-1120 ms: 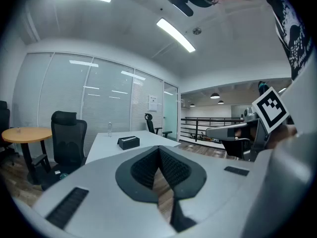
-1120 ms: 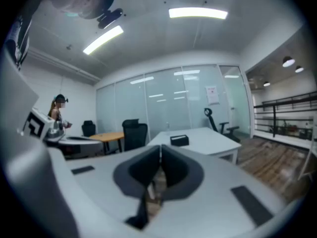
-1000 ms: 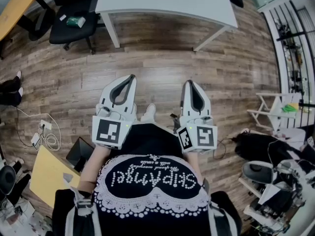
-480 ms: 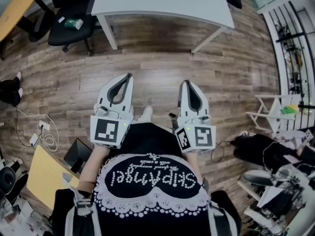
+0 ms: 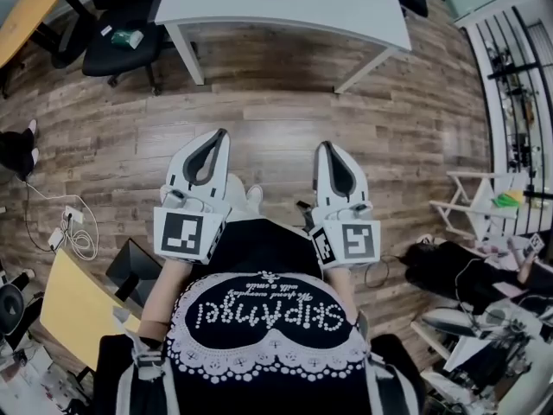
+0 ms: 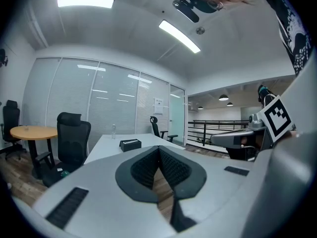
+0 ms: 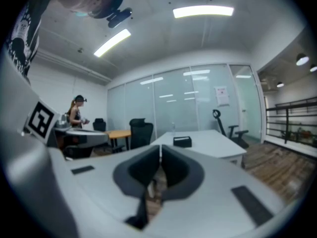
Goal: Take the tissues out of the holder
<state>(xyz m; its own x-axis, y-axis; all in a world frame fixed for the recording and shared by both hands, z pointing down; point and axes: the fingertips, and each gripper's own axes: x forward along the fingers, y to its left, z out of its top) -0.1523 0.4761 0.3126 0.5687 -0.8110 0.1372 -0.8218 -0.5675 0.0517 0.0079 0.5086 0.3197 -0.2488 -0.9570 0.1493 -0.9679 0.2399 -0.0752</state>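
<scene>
Hovering over the floor [image 5: 285, 102], left claw [image 5: 220, 134] and right claw [image 5: 327, 146] are both pressed together, empty; holder [image 6: 130, 144] sits on far bench [image 5: 346, 7].

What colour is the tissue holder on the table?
The tissue holder is black; right gripper view shows it best.
</scene>
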